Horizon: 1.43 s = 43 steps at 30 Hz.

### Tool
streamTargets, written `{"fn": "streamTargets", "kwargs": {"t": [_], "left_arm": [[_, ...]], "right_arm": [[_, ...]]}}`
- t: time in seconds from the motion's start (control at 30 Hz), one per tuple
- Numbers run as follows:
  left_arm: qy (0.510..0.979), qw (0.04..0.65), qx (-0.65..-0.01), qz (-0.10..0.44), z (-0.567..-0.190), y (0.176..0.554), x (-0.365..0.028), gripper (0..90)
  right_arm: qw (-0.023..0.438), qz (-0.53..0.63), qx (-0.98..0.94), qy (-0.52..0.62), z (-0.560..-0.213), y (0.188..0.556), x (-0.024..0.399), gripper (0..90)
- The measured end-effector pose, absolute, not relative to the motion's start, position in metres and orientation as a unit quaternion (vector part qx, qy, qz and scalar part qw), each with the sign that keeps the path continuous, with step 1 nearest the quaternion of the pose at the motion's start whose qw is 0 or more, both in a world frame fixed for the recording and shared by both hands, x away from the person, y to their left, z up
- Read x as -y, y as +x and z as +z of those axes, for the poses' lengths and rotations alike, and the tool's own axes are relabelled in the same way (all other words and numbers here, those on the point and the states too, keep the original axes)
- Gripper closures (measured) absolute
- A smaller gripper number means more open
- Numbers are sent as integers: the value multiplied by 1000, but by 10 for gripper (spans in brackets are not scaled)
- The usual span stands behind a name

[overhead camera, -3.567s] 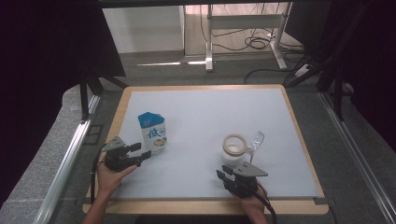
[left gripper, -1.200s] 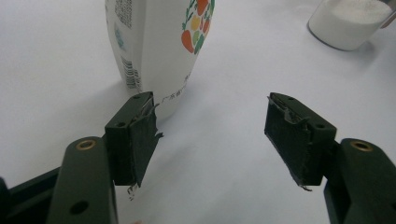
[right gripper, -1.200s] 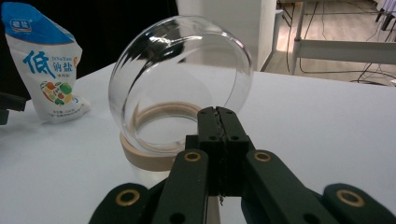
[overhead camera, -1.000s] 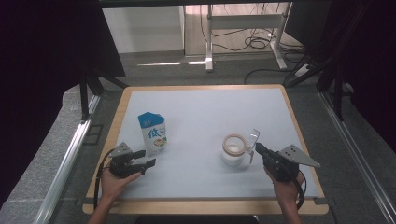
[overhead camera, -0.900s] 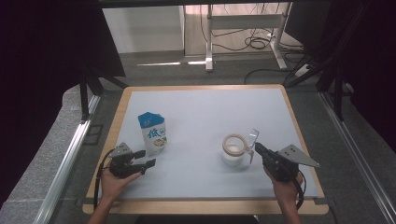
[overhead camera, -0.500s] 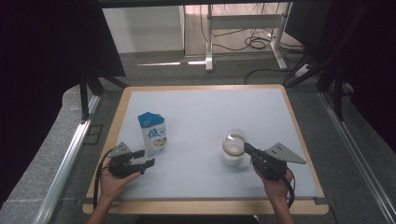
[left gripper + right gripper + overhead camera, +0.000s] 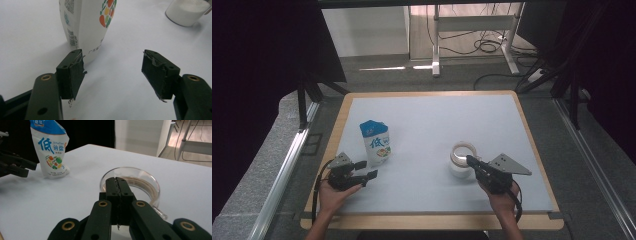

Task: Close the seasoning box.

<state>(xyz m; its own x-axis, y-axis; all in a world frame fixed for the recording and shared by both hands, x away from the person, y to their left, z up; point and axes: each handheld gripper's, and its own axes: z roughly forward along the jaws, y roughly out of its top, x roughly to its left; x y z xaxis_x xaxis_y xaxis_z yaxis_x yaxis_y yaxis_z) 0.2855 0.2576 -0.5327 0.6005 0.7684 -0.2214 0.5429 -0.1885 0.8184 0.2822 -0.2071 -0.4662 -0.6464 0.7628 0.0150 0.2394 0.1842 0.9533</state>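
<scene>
Right gripper (image 7: 117, 180) clenched empty at glass cup (image 7: 140, 182); left gripper (image 7: 112, 72) released beside salt pouch (image 7: 86, 22).

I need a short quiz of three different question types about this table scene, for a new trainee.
1. True or false: the left claw grips the salt bag.
2. Which claw is shut? A) left B) right
3. What does the glass beaker hold?

Key
1. False: its jaws stand open just short of the bag, with nothing between them.
2. B: its jaws meet with nothing visible between them, just above the beaker's rim.
3. White powder, seen in the left gripper view.
</scene>
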Motion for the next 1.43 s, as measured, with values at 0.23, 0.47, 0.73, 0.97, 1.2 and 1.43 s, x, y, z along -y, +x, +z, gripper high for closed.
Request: {"fn": "streamTargets", "kwargs": {"t": [0.23, 0.47, 0.73, 0.97, 1.2, 1.43], "left_arm": [[763, 467, -431, 118, -534, 286, -258, 339], [764, 463, -434, 115, -537, 287, -258, 339], [765, 460, -436, 113, -539, 288, -258, 339], [767, 459, -434, 111, -541, 289, -257, 339], [767, 459, -434, 111, -541, 289, -257, 339], [767, 459, -435, 112, -541, 289, -257, 339]], "right_arm": [[254, 538, -717, 363, -465, 283, 228, 895], [256, 521, -707, 403, -479, 289, 260, 893], [246, 482, -713, 445, -505, 298, 288, 885], [240, 468, -722, 450, -513, 300, 291, 866], [242, 468, -721, 449, -512, 299, 292, 861], [244, 471, -722, 445, -511, 299, 290, 835]]}}
